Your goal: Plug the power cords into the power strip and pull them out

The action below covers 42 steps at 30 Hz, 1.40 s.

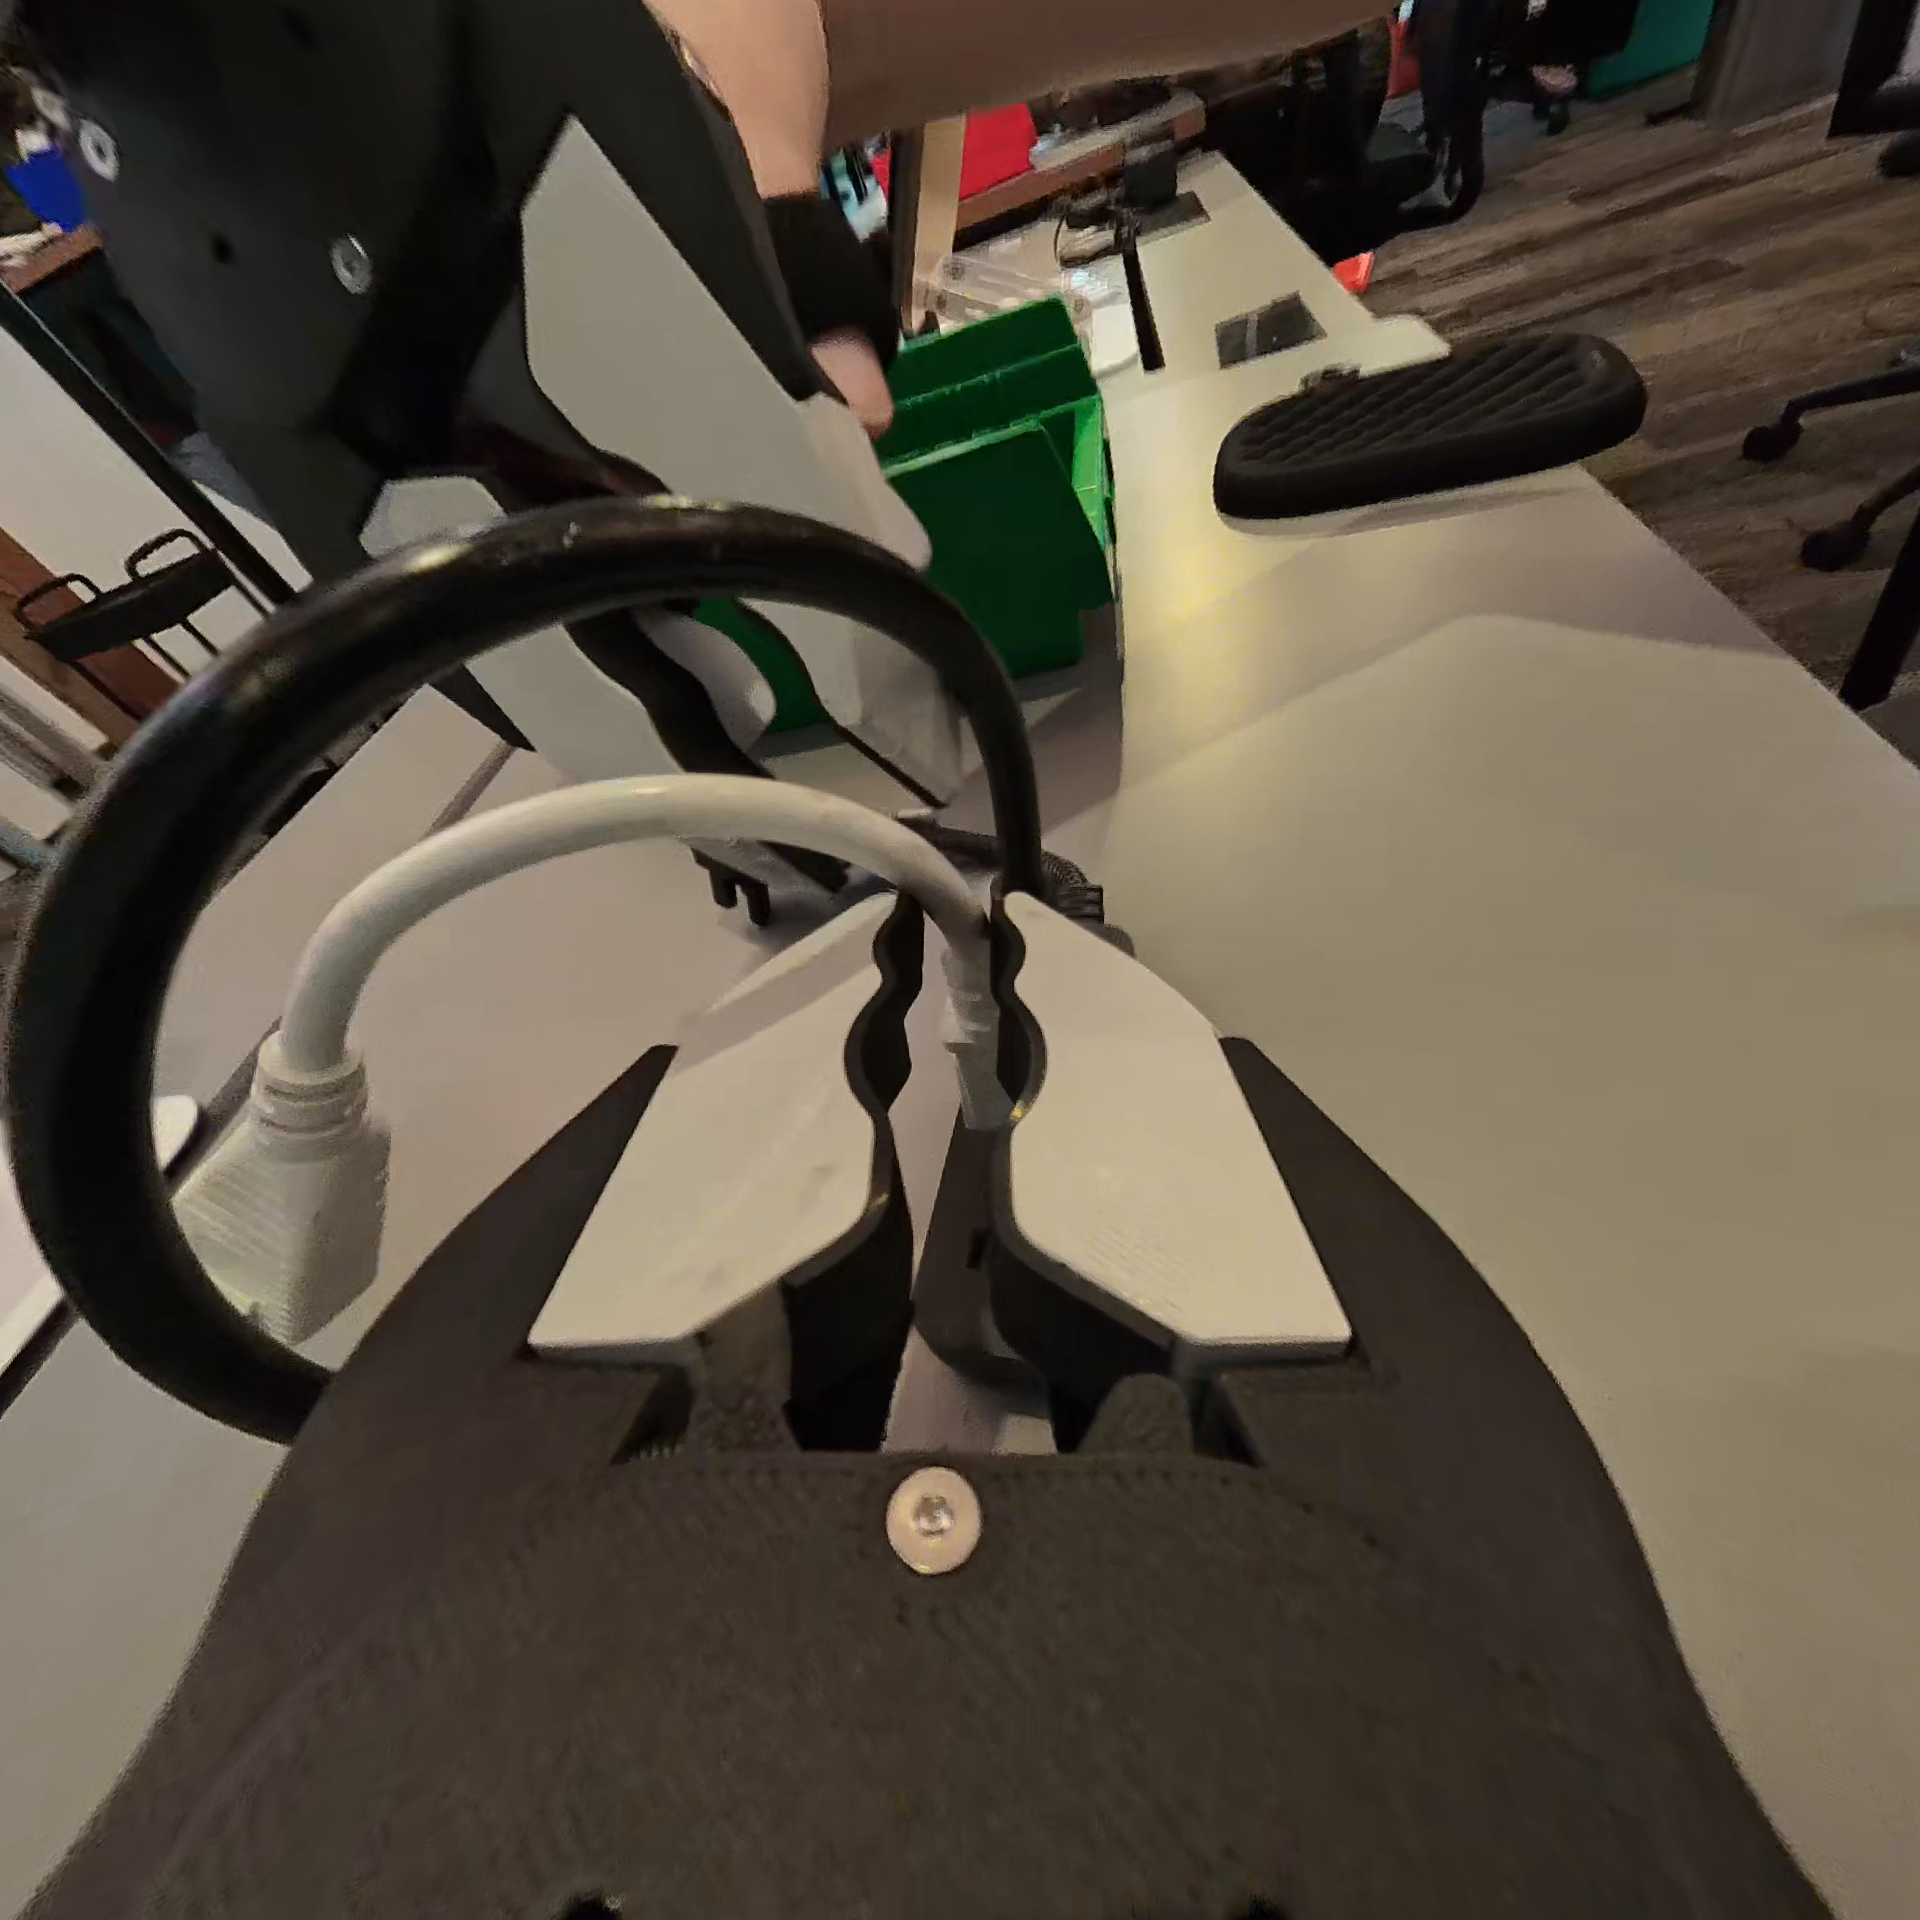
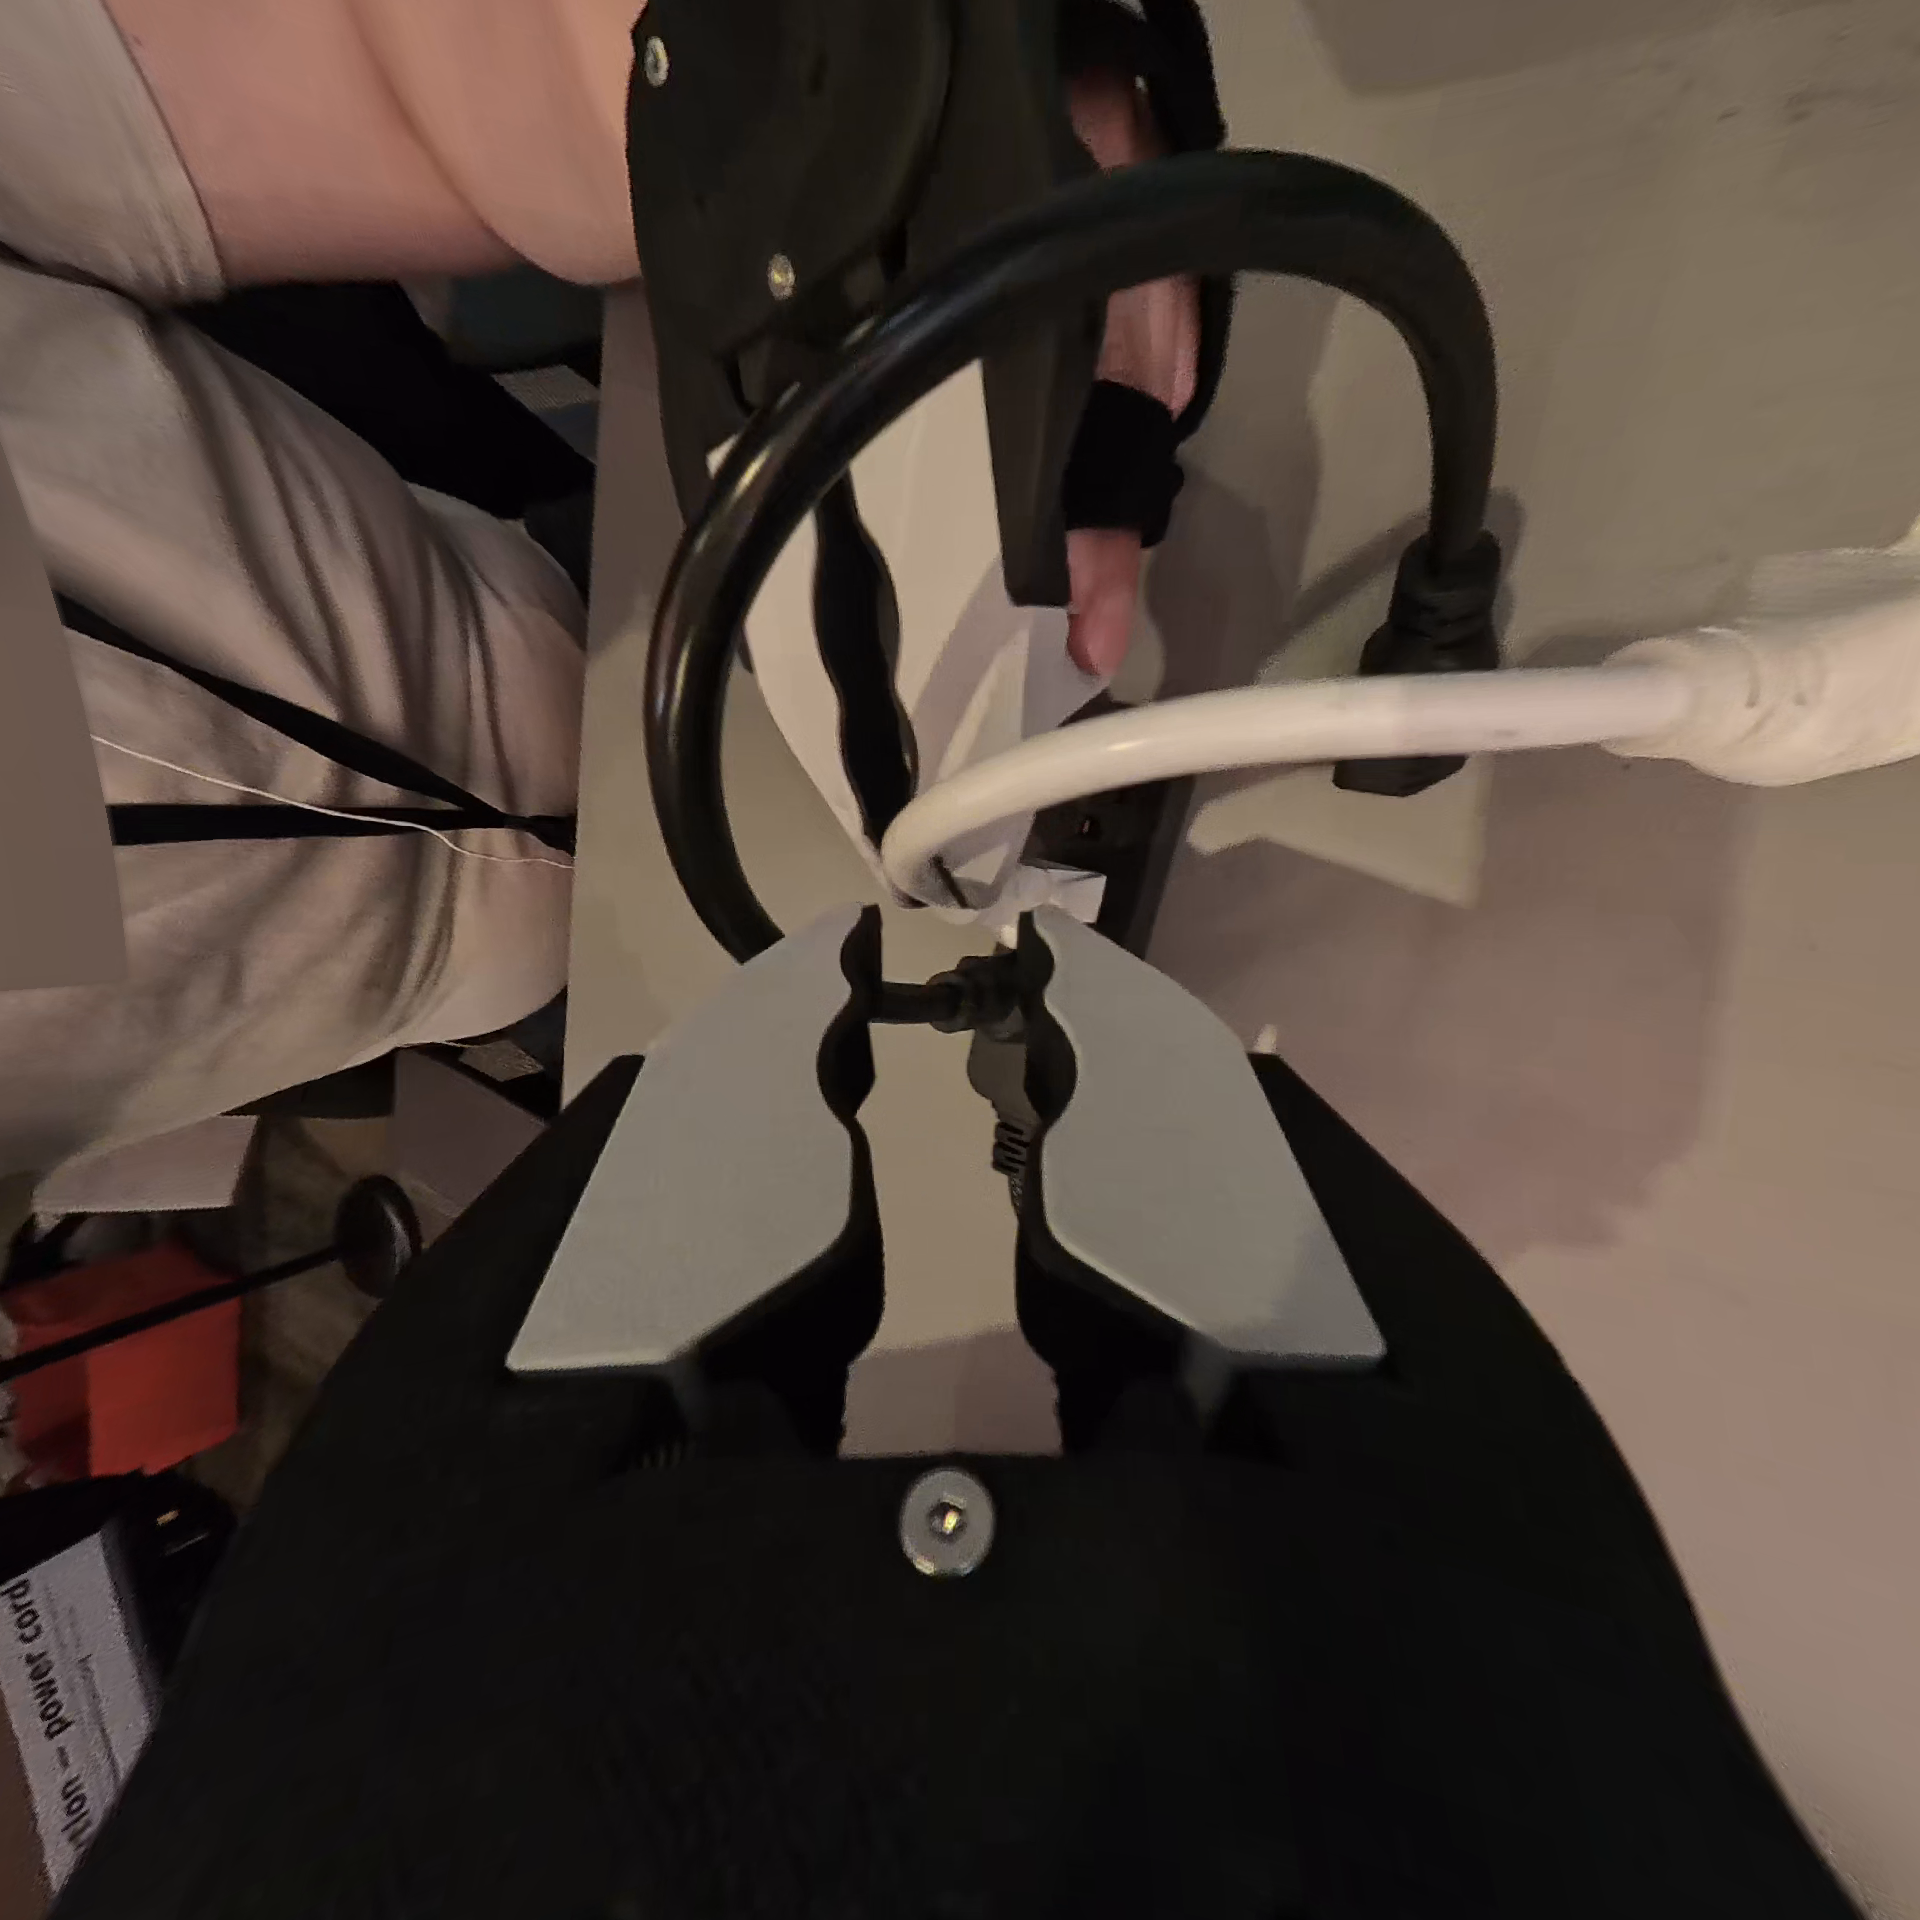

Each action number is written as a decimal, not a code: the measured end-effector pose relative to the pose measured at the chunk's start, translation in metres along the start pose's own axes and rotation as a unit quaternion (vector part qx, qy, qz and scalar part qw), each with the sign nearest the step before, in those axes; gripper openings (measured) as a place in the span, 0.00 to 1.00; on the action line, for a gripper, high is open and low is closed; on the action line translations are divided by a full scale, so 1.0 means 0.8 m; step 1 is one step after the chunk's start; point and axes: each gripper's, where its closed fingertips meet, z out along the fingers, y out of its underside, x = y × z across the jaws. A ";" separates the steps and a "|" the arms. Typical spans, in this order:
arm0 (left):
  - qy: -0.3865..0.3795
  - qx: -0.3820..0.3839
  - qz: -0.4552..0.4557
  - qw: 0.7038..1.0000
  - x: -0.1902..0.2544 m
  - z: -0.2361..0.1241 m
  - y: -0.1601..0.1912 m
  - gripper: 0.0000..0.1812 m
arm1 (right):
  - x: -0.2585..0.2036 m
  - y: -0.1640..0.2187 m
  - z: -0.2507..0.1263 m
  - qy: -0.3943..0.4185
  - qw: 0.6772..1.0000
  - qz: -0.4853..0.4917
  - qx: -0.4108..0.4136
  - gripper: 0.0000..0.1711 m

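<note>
We see our left gripper [image 1: 951,1023] slightly apart on the white cord [image 1: 582,831], right gripper [image 2: 951,1023] slightly apart at the black cord [image 2: 1039,249], both above the table [image 1: 1455,1039].

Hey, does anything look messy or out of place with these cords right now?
Yes. The black cord arches in a wide loop over the white cord, and both run down together at the tips of the left tongs and right tongs, so they look tangled. Nothing looks spilled or broken.
</note>
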 end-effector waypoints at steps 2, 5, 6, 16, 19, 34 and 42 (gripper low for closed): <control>-0.003 0.002 0.002 1.000 -0.002 -0.001 0.001 0.06 | -0.004 -0.001 0.003 -0.009 1.000 -0.002 0.004 0.14; 0.003 0.003 -0.017 1.000 -0.002 -0.005 0.003 0.06 | 0.000 -0.002 0.007 -0.003 1.000 -0.005 -0.004 0.14; 0.004 -0.001 -0.022 1.000 -0.002 -0.006 0.004 0.06 | 0.002 -0.002 0.009 0.000 1.000 -0.005 -0.010 0.14; 0.051 -0.174 -0.094 0.979 0.017 -0.019 0.079 0.33 | 0.011 0.014 0.039 0.018 0.993 -0.022 -0.111 0.22; 0.079 -0.232 -0.098 0.965 0.035 -0.005 0.110 0.31 | 0.008 0.013 0.043 0.008 0.993 -0.025 -0.114 0.22; 0.075 -0.245 -0.126 0.958 0.006 -0.002 0.126 0.26 | 0.037 0.013 0.045 0.054 0.986 0.025 -0.154 0.20; 0.086 -0.242 -0.118 0.959 0.007 -0.006 0.126 0.25 | 0.045 0.010 0.029 0.086 0.984 -0.032 -0.154 0.21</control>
